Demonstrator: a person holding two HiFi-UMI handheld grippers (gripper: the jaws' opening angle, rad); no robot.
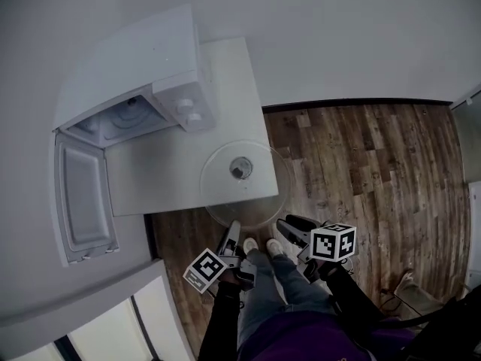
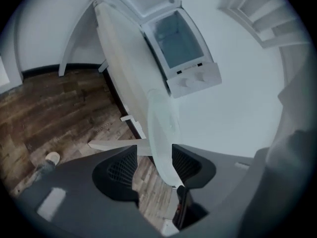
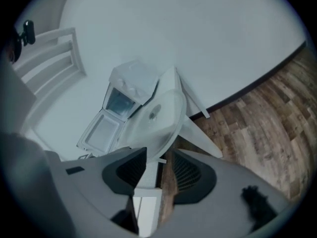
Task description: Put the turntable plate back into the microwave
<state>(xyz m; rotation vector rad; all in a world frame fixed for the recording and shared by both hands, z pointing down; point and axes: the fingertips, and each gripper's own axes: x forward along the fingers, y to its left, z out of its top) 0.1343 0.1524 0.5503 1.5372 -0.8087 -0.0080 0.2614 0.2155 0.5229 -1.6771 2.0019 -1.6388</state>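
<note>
The clear glass turntable plate (image 1: 244,183) lies flat on the near corner of the white table (image 1: 165,179), its rim overhanging the edge. The white microwave (image 1: 143,89) stands at the table's back with its door (image 1: 79,201) swung open to the left. My left gripper (image 1: 231,235) and right gripper (image 1: 288,228) sit at the plate's near rim, one on each side. In the left gripper view the plate (image 2: 161,128) runs edge-on between the open jaws of the left gripper (image 2: 154,155), with a gap at one pad. In the right gripper view the plate (image 3: 158,115) reaches into the wide-open right gripper (image 3: 159,157).
Dark wooden floor (image 1: 368,179) lies right of the table, with a black baseboard along the white wall. The person's shoes (image 1: 259,245) and legs are just under the table's near edge. A white slatted frame (image 3: 54,53) stands off to the left.
</note>
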